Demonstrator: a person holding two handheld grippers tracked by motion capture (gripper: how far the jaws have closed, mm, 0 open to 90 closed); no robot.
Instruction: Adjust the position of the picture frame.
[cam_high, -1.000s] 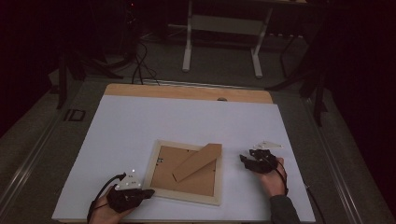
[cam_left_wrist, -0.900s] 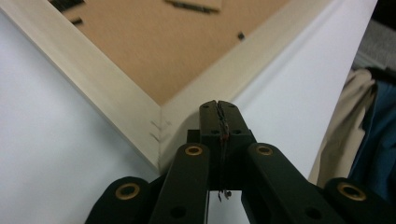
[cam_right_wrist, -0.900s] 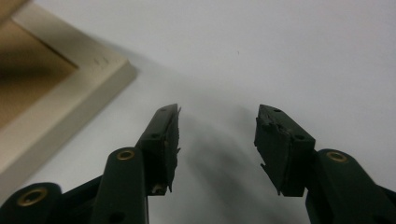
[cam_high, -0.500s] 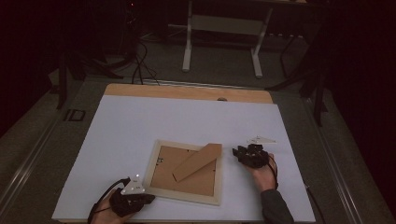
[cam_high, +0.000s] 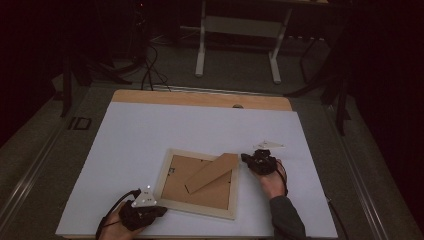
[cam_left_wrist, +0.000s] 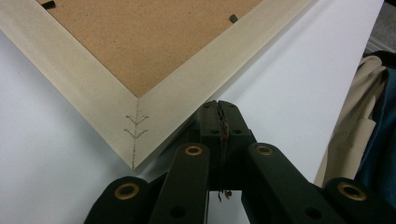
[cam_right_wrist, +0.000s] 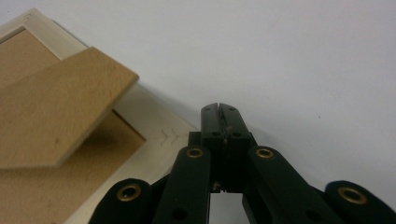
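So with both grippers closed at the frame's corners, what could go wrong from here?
1. The stand flap sticks up over the frame's rim beside the right gripper; a sideways nudge could catch and bend it.
2. The left gripper sits shut at the frame corner near the table edge; a push there could slide or spin the frame rather than steady it.

We see a pale wooden picture frame (cam_high: 199, 181) lying face down on the white table (cam_high: 200, 130), near its front edge, brown backing board up, its stand flap (cam_high: 212, 172) slanting across toward the far right corner.
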